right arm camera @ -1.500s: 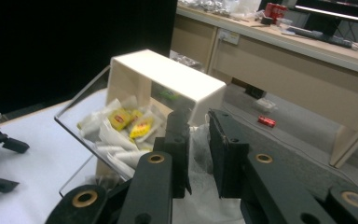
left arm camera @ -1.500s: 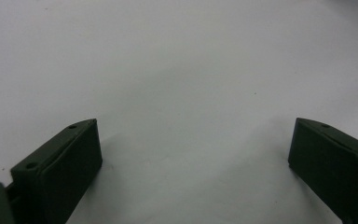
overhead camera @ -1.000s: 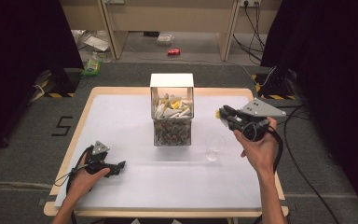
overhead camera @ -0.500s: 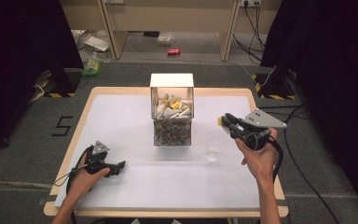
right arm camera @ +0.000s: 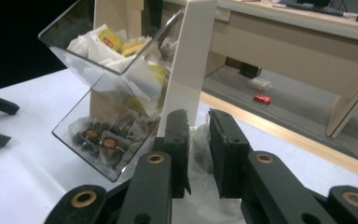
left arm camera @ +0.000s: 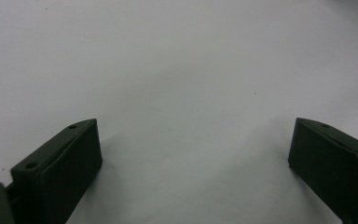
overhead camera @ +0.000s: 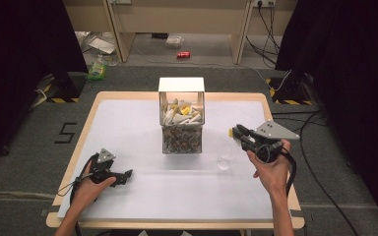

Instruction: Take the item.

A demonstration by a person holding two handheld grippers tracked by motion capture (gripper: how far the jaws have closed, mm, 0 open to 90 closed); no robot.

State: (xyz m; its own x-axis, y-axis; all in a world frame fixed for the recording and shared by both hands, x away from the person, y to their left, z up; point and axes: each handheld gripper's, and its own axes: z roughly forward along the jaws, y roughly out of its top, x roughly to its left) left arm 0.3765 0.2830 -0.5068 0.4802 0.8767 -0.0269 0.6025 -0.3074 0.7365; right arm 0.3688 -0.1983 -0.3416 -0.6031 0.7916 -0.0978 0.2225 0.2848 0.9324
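My right tool (overhead camera: pixel 236 132) is held above the counter (overhead camera: pixel 128 123), to the right of the clear two-tier dispenser box (overhead camera: pixel 181 115) that stands at the counter's middle. Its jaws are nearly closed on a white tea bag (right arm camera: pixel 196 154), which sits pinched between them in the right gripper view. A small clear glass (overhead camera: pixel 224 161) stands just below this tool. My left tool (overhead camera: pixel 126 174) rests low at the near-left of the counter, jaws spread wide, holding nothing.

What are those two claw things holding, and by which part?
The right gripper pinches a white tea bag near its top edge; the left gripper is open, holding nothing.
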